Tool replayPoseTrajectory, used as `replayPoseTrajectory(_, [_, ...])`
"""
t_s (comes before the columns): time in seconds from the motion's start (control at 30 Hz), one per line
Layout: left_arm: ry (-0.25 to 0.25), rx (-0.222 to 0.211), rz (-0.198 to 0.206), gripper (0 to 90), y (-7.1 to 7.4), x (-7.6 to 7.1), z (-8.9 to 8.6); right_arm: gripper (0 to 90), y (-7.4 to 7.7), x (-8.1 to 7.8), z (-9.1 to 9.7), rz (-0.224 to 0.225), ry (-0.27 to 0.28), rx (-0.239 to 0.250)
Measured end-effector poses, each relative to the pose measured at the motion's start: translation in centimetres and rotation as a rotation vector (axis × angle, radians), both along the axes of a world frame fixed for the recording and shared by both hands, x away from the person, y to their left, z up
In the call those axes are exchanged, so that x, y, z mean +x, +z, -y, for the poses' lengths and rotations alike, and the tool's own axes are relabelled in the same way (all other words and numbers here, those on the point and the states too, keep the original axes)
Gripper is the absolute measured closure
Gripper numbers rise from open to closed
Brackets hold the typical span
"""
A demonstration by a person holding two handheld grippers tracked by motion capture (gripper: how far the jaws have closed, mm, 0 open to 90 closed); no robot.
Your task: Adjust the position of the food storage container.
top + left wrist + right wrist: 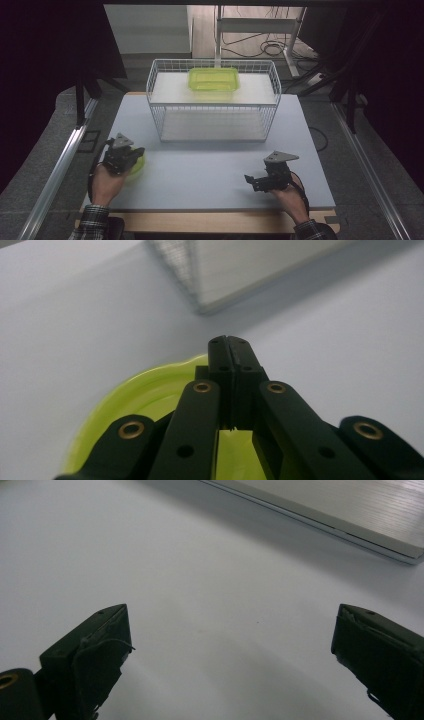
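I am counting two tongs: the left tongs (131, 159) and the right tongs (251, 180), one in each of two hands. I am seeing two yellow-green plastic things: one round lid (138, 165) lying at the left tongs, and one rectangular container (214, 79) sitting on the upper level of the basket. I am counting one white wire basket (160, 107), with two flat shelves inside it, and one pale counter (210, 175) carrying everything. I am also seeing two plaid sleeves at the near edge.
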State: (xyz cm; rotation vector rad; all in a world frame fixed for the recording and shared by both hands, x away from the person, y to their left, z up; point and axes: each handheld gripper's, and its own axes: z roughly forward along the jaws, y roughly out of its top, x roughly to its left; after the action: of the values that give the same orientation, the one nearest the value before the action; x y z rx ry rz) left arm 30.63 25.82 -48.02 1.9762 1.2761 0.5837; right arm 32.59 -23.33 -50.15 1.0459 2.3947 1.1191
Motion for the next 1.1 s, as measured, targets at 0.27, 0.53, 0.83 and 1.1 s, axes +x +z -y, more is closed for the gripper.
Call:
replayPoseTrajectory(0.27, [0.138, -0.021, 0.023, 90.0, -0.7, -0.7, -4.4, 3.3, -0.2, 0.1, 0.1, -0.006, 0.006, -0.01])
replayPoseTrajectory(0.53, [0.229, 0.021, 0.021, 90.0, -1.7, -1.8, -6.1, 3.4, -0.2, 0.1, 0.1, -0.003, 0.011, -0.023])
replayPoseTrajectory(0.83, [0.24, 0.041, -0.016, 90.0, -2.9, -2.5, -6.1, 3.4, -0.4, 0.1, 0.0, -0.008, 0.011, -0.031])
replayPoseTrajectory(1.1, [0.217, 0.032, -0.036, 90.0, -3.1, -2.2, -4.8, 3.4, -0.4, 0.1, 0.0, -0.01, 0.002, -0.035])
